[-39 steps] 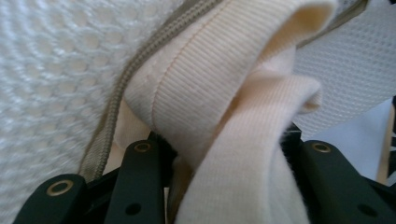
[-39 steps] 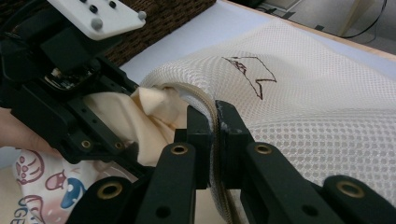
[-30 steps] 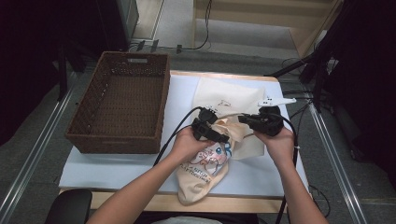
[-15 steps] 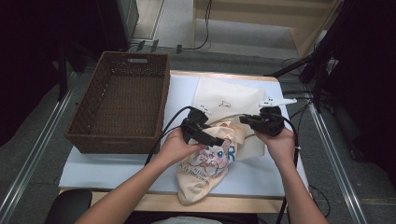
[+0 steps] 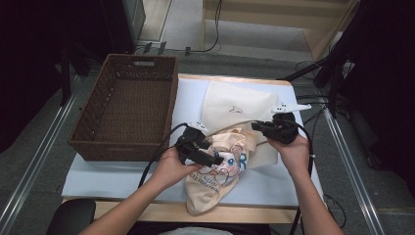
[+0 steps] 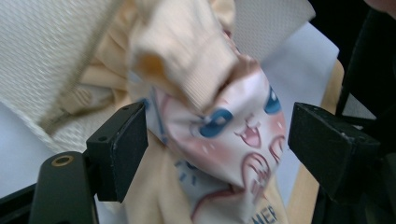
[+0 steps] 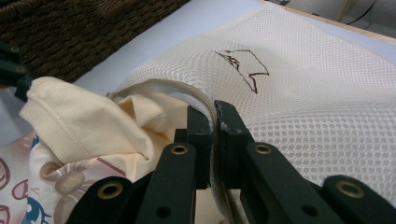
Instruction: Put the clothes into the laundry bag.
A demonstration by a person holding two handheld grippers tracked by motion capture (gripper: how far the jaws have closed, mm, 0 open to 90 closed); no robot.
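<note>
The left gripper (image 5: 215, 160) has just been opening its jaws, which now stand wide apart and press on nothing, forearm reaching in from below. The right gripper (image 5: 255, 126) (jaws pointing toward the left one) is clamped tight, its forearm straight.

The wicker basket (image 5: 128, 110) walls off the left of the tabletop (image 5: 107, 174), leaving a bare strip in front of it and along the near right edge, while the mesh bag (image 5: 236, 105) and the cream shirt (image 5: 220, 169) crowd the middle between the left claw (image 5: 211, 160) and the right claw (image 5: 257, 127).
</note>
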